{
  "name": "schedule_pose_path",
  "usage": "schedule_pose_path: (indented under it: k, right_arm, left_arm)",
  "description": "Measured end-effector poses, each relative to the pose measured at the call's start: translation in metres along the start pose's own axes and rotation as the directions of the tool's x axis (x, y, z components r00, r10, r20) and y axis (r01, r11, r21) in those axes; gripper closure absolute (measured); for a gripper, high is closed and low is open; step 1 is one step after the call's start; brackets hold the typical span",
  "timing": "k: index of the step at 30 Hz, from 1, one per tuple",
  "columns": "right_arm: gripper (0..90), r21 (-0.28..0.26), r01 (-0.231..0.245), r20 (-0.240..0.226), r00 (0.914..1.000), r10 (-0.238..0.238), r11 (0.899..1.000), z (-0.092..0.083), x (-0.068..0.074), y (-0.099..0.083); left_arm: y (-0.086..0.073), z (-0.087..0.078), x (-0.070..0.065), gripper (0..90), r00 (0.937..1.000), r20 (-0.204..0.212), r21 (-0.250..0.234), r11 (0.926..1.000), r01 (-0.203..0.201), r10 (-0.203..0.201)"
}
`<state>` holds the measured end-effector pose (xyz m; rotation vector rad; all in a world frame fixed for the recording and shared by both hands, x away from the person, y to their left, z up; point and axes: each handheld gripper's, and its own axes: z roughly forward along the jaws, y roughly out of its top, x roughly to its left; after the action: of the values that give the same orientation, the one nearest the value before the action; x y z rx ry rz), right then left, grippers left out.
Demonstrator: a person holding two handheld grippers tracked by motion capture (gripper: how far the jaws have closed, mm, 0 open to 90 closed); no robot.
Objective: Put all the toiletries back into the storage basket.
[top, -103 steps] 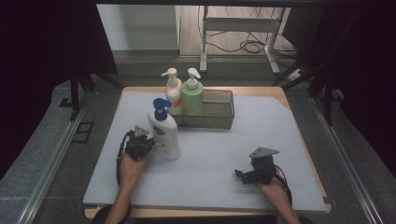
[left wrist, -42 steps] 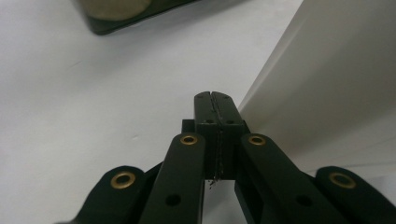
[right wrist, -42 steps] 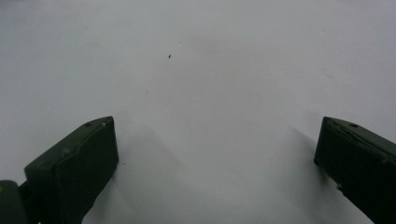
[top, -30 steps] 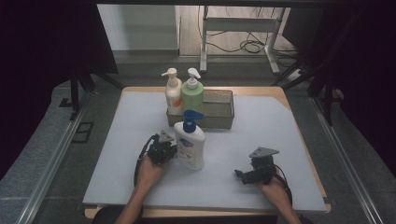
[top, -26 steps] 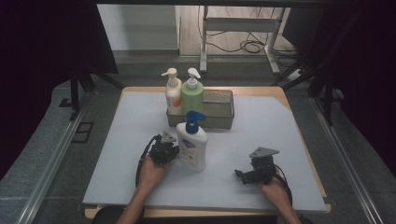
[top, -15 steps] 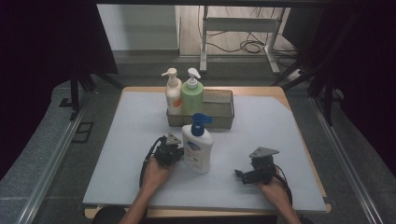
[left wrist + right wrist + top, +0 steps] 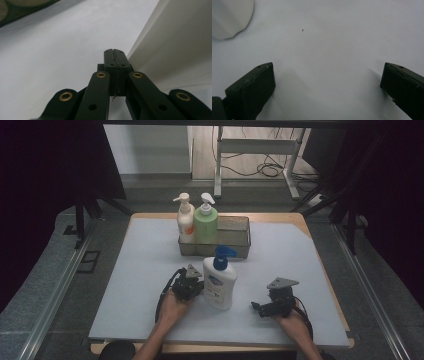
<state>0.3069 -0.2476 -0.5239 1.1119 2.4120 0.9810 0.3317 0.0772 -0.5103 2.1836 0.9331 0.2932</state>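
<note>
White pump bottle [image 7: 220, 283] upright on bench [image 7: 125, 290], judged rigid, smooth, top-heavy; closed left tongs [image 7: 114, 53] nudge its side, right tongs [image 7: 327, 82] open, empty; grip mid-body.

Mat [image 7: 125, 285] covers the table. Basket [image 7: 235, 237] at the back centre, two pump bottles [image 7: 197, 220] standing in its left end. Third bottle [image 7: 220, 282] upright on the mat just in front of the basket. Left gripper [image 7: 192, 287] against its left side, right gripper [image 7: 265, 307] well apart to its right.
</note>
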Motion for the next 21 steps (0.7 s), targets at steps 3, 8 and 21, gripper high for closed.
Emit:
schedule_pose_path:
  k: [3,8,21]
  right_arm:
    - [0.0,0.0,0.0,0.0,1.0,0.0,1.0,0.0,0.0,0.0]
    - [0.0,0.001,0.001,-0.001,1.0,-0.001,1.0,0.0,0.0,0.0]
    - [0.0,0.002,0.001,-0.001,1.0,-0.001,1.0,0.0,0.0,0.0]
  left_arm:
    - [0.001,0.001,-0.004,89.3,0.9999,0.008,0.002,1.0,-0.009,0.009]
    - [0.003,0.004,-0.012,89.3,0.9995,0.023,0.004,0.9997,-0.023,0.023]
    - [0.002,0.007,-0.014,89.2,0.9991,0.032,0.006,0.9996,-0.027,0.027]
